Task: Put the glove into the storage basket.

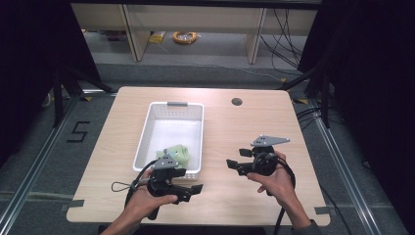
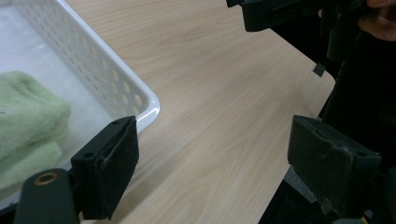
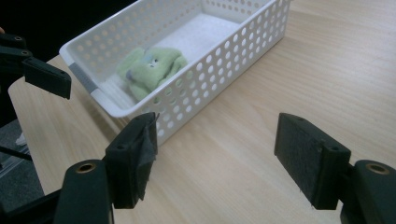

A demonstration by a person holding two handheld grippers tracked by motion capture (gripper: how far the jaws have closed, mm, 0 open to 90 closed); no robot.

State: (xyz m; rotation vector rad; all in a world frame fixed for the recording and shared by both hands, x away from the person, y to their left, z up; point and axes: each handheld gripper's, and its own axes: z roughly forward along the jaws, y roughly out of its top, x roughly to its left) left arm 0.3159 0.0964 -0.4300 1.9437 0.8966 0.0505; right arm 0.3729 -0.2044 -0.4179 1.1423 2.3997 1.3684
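A light wooden table (image 1: 235, 142) holds a white perforated basket (image 1: 188, 113) left of centre, its long side running away from the person. Inside the basket, at the near end, lies a folded pale green cloth (image 1: 179, 153).

The left tongs (image 1: 193, 190) are held in the person's left hand (image 1: 144, 198) over the table just in front of the basket's near end. Their jaws stand wide apart with nothing between them.

The right tongs (image 1: 236, 159) are held in the right hand (image 1: 275, 178) to the right of the basket, apart from it, pointing towards it. Their jaws are also spread wide and hold nothing.

Beyond the table, cables (image 1: 288, 29) lie on a grey floor (image 1: 205, 73).
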